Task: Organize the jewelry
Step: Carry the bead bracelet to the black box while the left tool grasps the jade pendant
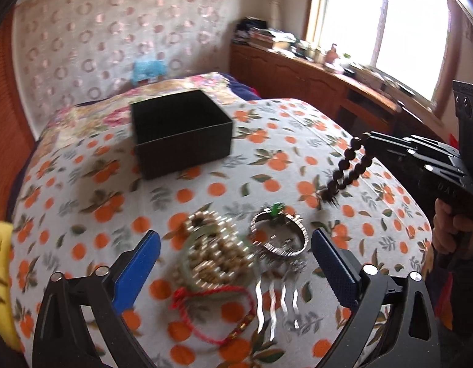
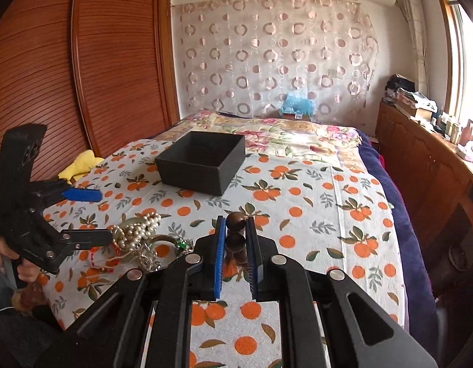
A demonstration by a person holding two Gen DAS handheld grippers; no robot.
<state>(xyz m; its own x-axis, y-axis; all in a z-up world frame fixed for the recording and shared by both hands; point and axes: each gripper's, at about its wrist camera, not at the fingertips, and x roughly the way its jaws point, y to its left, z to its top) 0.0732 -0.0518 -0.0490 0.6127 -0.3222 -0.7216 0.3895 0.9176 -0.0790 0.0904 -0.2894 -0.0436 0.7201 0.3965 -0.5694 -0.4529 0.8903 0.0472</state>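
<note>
My right gripper [image 2: 236,230] is shut on a string of dark brown beads [image 2: 235,222]. In the left wrist view the beads [image 1: 348,171] hang from it above the bed, right of the pile. My left gripper [image 1: 235,239] stands open over a heap of jewelry, with nothing pressed between its blue pads. The heap holds a pearl necklace [image 1: 212,254], a silver bangle [image 1: 279,236], a green-stone ring [image 1: 278,207], a red cord bracelet [image 1: 212,312] and a silver hair comb [image 1: 276,303]. An open black box [image 1: 181,132] sits farther back on the bed.
The orange-print bedspread [image 2: 313,199] covers the bed. A yellow cloth [image 2: 80,162] lies at its left edge by the wooden wardrobe [image 2: 83,61]. A low wooden cabinet [image 2: 420,168] with clutter runs along the right under the window.
</note>
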